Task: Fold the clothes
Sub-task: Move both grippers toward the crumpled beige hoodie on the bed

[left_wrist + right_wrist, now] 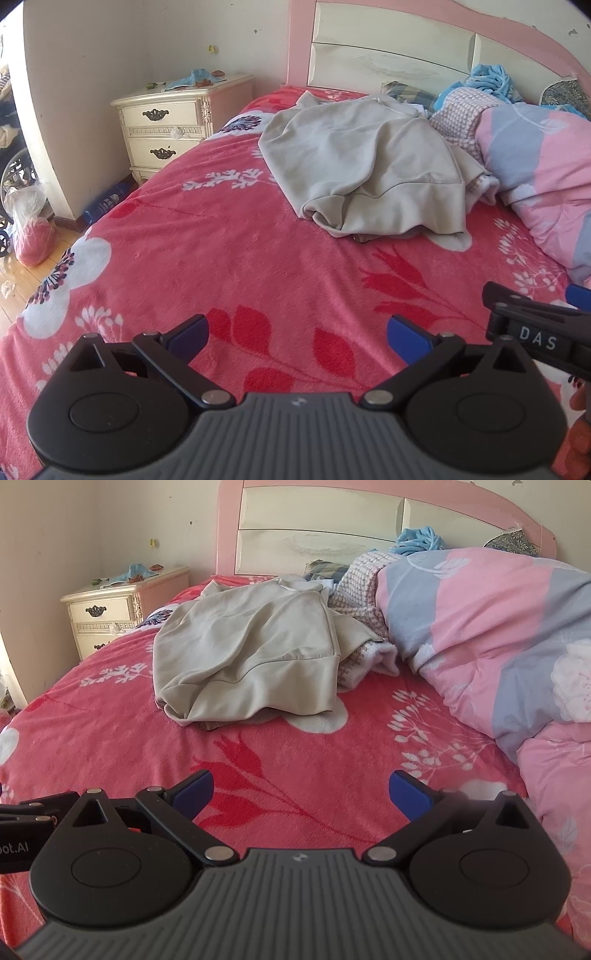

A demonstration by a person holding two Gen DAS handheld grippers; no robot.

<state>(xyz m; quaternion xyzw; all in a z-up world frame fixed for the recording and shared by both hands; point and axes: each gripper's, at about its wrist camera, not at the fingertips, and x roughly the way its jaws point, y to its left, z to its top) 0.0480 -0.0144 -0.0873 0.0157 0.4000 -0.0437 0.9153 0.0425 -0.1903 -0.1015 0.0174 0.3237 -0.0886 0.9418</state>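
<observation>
A crumpled beige sweatshirt (369, 170) (251, 653) lies in a heap on the red floral bedspread (240, 266) (295, 746), toward the headboard. My left gripper (297, 338) hovers open over the near part of the bed, well short of the garment, with nothing between its blue pads. My right gripper (301, 794) is also open and empty, at about the same distance from the sweatshirt. The right gripper's black body (532, 332) shows at the right edge of the left wrist view. Part of a pink-and-white checked garment (365, 590) lies under the sweatshirt's right side.
A pink and grey floral quilt (491, 635) is bunched along the right side of the bed. A cream nightstand (166, 125) stands at the left by the pink headboard (332, 528). A plastic bag (31, 229) sits on the wooden floor at the left.
</observation>
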